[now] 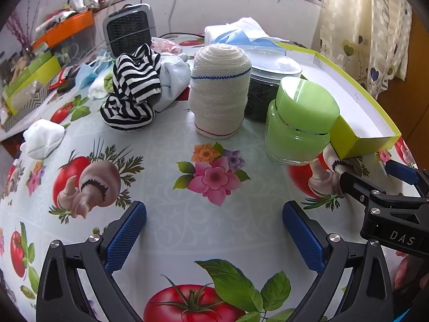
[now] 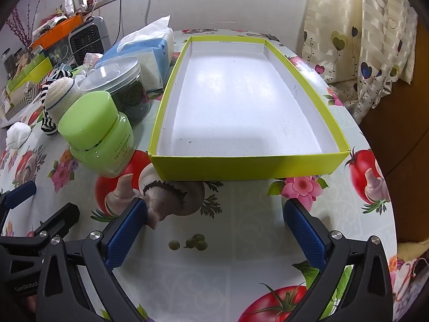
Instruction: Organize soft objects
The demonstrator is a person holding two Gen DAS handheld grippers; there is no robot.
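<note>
The dark jar (image 1: 261, 99) stands half hidden behind the bandage roll (image 1: 218, 91) and green jar (image 1: 300, 123); the box (image 1: 359, 134) runs partly behind them.

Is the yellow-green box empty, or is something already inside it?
Empty: the yellow-green box shows only its bare white floor in the right wrist view.

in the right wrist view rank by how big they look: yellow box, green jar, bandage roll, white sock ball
1. yellow box
2. green jar
3. bandage roll
4. white sock ball
The roll and sock ball lie farther from the camera, so their true sizes are unsure.
</note>
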